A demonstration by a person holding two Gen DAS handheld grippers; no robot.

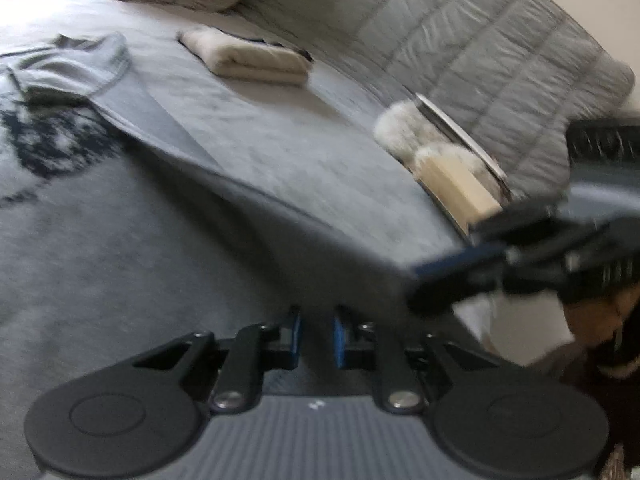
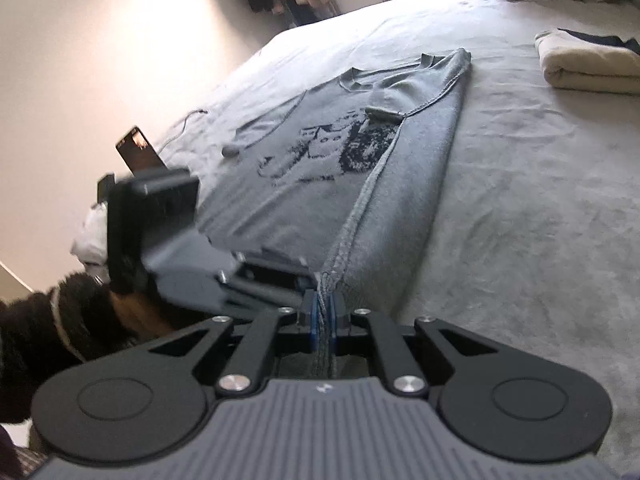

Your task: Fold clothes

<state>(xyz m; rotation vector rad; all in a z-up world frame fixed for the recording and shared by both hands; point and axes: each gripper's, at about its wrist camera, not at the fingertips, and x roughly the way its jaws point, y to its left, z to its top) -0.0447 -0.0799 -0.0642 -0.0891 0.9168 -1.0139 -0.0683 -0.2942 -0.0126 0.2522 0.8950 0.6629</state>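
Pinching the grey T-shirt's [image 2: 404,184] hem, the right gripper's [image 2: 323,322] jaws hold it over the bed [image 2: 520,200]; the left gripper's [image 1: 317,340] jaws stand slightly spread.

No readable text; dark print on T-shirt [image 2: 340,148] illegible.
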